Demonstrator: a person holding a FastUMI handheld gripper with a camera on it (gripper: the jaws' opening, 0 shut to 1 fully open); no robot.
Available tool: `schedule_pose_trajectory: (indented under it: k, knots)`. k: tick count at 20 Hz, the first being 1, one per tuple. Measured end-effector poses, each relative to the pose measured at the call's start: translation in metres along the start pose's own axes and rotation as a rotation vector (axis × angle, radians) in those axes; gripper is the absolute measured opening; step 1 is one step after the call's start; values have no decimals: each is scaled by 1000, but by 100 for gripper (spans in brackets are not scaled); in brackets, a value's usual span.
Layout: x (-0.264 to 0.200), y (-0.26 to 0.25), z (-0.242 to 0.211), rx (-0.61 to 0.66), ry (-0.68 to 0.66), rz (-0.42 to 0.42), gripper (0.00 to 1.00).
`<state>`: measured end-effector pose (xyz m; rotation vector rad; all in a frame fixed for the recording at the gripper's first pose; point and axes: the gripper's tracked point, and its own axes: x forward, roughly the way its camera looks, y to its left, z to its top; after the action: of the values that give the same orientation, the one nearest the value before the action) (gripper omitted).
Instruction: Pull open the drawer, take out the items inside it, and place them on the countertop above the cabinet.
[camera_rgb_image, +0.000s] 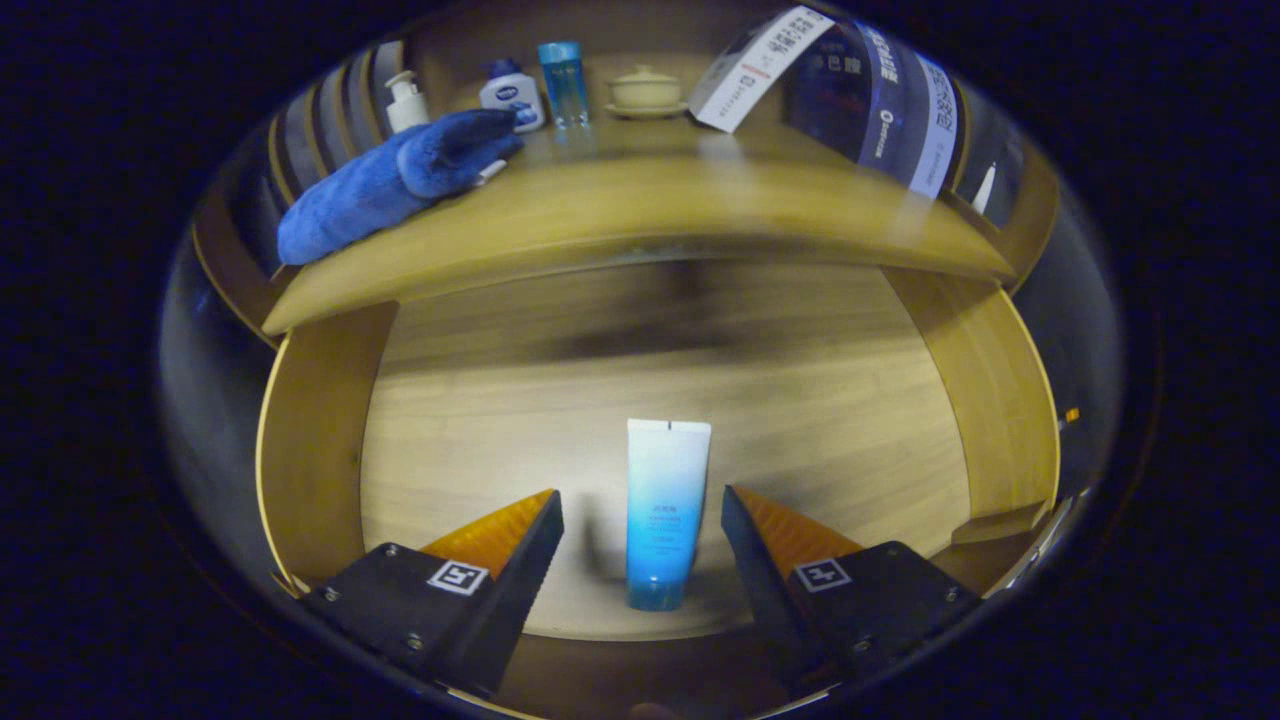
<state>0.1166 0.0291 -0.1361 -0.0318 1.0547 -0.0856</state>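
Observation:
The wooden drawer (320, 430) stands pulled open below me. A blue-and-white tube (662, 510) lies on its floor, cap end toward me. My gripper (642, 505) is open above the drawer, with the tube lying in the gap between the two fingers; neither finger touches it. Beyond the drawer runs the wooden countertop (650, 210). A rolled blue towel (395, 180) lies on the countertop's left part.
At the back of the countertop stand a white pump bottle (405, 100), a white bottle with a blue cap (512, 92), a clear blue bottle (563, 82) and a lidded cream bowl (645, 92). A white and dark box (850, 90) leans at the right.

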Motion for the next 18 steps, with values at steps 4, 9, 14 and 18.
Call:
schedule_pose_trajectory:
  k: [4, 9, 14, 18]
  knots:
    - [12, -12, -8, 2, 51, -71, 78]
    - [13, -19, -8, -117, 34, -140, 46]
    - [-8, -6, 18, -98, -154, -54, 41]
    - [-43, 9, 37, -72, -356, 45, 41]
